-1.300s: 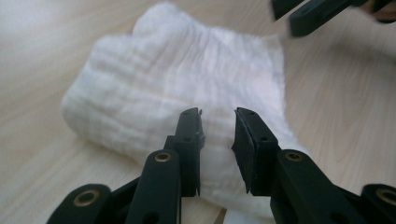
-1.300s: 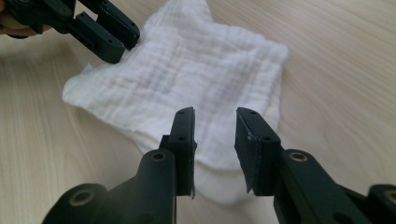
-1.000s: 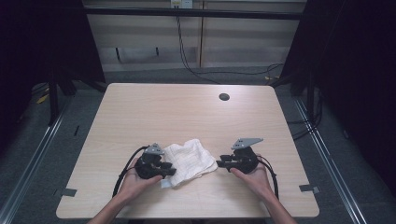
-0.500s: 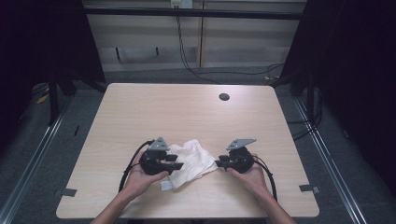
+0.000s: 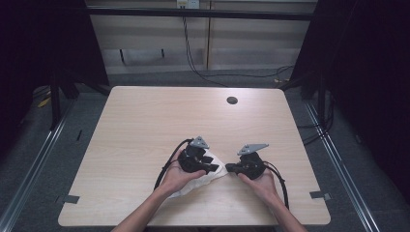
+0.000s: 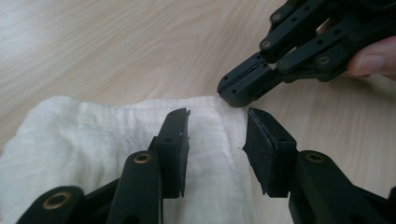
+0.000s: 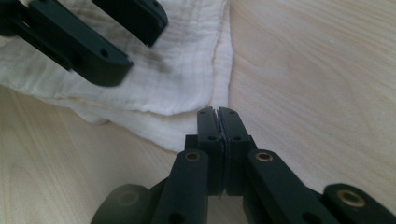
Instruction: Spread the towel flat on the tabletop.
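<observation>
A white cloth [image 5: 196, 187] lies crumpled near the front edge of the wooden table [image 5: 145, 125]. My left gripper [image 5: 215, 165] rests over it, open. In the left gripper view the cloth [image 6: 84, 140] lies under the jaws of the left gripper [image 6: 217, 128], not pinched; these jaws have just been closing a little. My right gripper [image 5: 228, 168] points left at the cloth's right corner. Its jaws have just been closing and now meet on that corner's edge, as the right gripper view shows at the right gripper [image 7: 217, 112] and cloth [image 7: 187, 70]. The two grippers' tips stand almost together.
A small black round hole [image 5: 232, 100] sits near the table's far edge. Black cables trail from both grippers toward the person's forearms. Bare wood stretches behind and to both sides of the cloth. Dark frames and floor rails flank the table.
My left gripper has moved right across the cloth until it nearly meets the right gripper. The cloth now looks bunched and mostly covered. The right hand has barely moved.
</observation>
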The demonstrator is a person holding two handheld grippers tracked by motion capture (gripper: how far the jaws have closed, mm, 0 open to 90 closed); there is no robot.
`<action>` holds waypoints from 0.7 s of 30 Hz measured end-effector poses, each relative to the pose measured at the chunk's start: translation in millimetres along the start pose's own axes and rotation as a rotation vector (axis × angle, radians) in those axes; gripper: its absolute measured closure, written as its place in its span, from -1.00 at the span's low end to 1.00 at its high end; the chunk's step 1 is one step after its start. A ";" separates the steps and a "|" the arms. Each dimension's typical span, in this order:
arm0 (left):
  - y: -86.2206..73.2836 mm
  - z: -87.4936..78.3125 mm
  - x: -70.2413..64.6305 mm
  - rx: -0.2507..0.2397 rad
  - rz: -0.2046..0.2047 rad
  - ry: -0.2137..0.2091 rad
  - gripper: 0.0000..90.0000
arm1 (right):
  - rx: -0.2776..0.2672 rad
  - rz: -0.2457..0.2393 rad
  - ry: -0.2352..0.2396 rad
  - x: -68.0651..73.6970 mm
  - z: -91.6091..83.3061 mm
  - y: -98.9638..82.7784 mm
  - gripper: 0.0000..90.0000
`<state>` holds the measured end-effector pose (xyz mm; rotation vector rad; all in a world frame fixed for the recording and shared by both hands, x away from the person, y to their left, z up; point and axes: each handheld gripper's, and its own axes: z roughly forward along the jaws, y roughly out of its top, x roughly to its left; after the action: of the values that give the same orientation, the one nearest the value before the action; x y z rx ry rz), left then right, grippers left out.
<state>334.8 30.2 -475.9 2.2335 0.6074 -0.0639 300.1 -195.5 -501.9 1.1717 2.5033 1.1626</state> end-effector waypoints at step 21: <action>-10.2 29.1 -4.5 -0.011 0.065 0.073 0.53 | -0.008 0.076 0.011 -12.2 -10.5 -2.1 0.98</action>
<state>330.6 13.1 -501.6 2.2509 0.5719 0.0544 302.8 -211.1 -498.3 1.2720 2.4802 1.1987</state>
